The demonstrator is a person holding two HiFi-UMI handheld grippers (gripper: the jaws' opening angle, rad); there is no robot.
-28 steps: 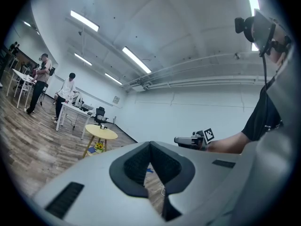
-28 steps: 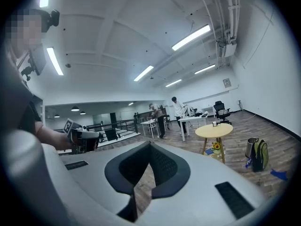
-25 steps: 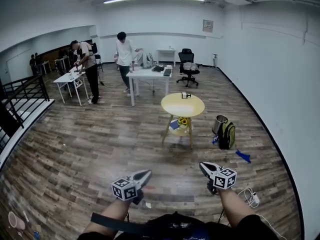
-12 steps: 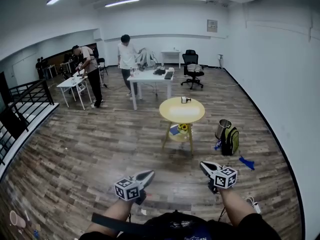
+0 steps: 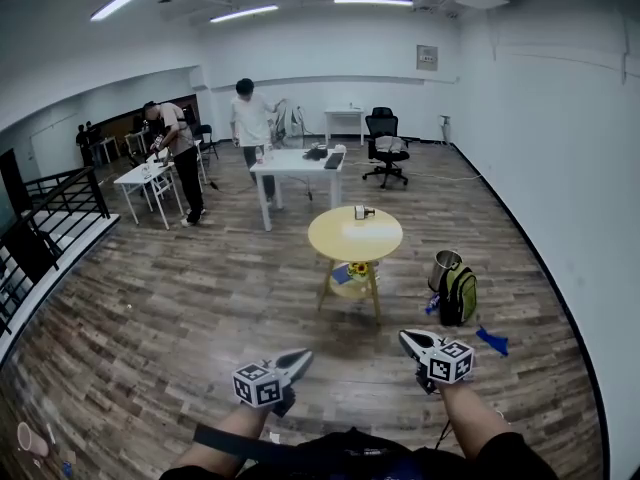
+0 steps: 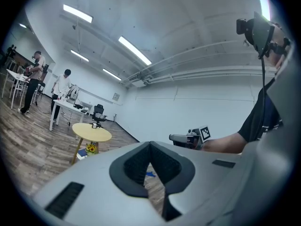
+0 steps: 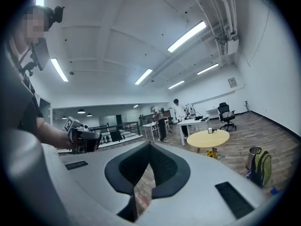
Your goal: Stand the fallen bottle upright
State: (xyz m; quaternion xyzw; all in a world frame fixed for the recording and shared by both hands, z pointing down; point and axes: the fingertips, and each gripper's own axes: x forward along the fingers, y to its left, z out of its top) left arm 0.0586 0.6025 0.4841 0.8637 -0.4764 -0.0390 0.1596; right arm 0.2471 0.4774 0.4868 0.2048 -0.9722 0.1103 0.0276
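I have two grippers held low before me, the left gripper [image 5: 298,355] and the right gripper [image 5: 406,337], each with jaws closed and holding nothing. One round table [image 5: 335,240] stands well ahead of both. One bottle [image 5: 364,211] lies on its far side. One backpack [image 5: 461,294] sits just right of the table.

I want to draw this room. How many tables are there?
4: a round yellow table in the middle, a white table behind it, a second white table at the left, and a white desk by the far wall. More may be hidden.
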